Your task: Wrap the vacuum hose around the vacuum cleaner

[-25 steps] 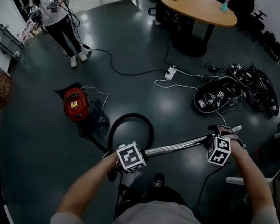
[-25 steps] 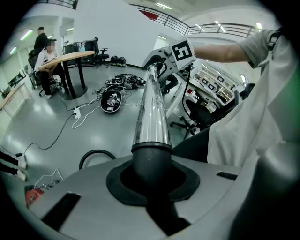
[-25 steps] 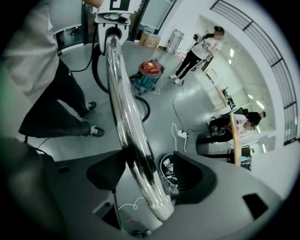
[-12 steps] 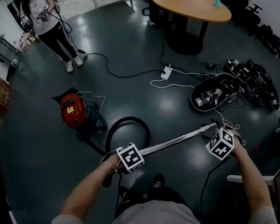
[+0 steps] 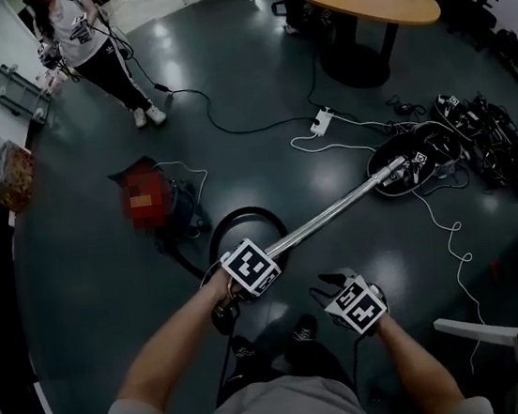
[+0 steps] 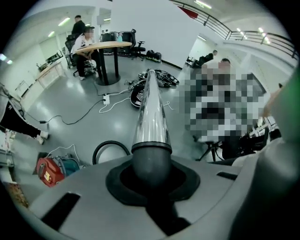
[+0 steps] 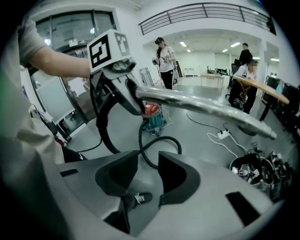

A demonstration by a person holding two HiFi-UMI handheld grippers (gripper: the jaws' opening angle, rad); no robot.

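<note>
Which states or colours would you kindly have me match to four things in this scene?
1 left gripper
2 right gripper
3 vacuum cleaner
4 round table

A empty
B red and teal
C tan top
D shut on the metal tube

Pairs: 1-D, 2-A, 3-B, 4-C. The right gripper's jaws have just been closing, nothing between them.

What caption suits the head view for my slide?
Left gripper clamps the shiny metal vacuum wand above the looped black hose; right gripper, jaws just closing, holds nothing.
</note>
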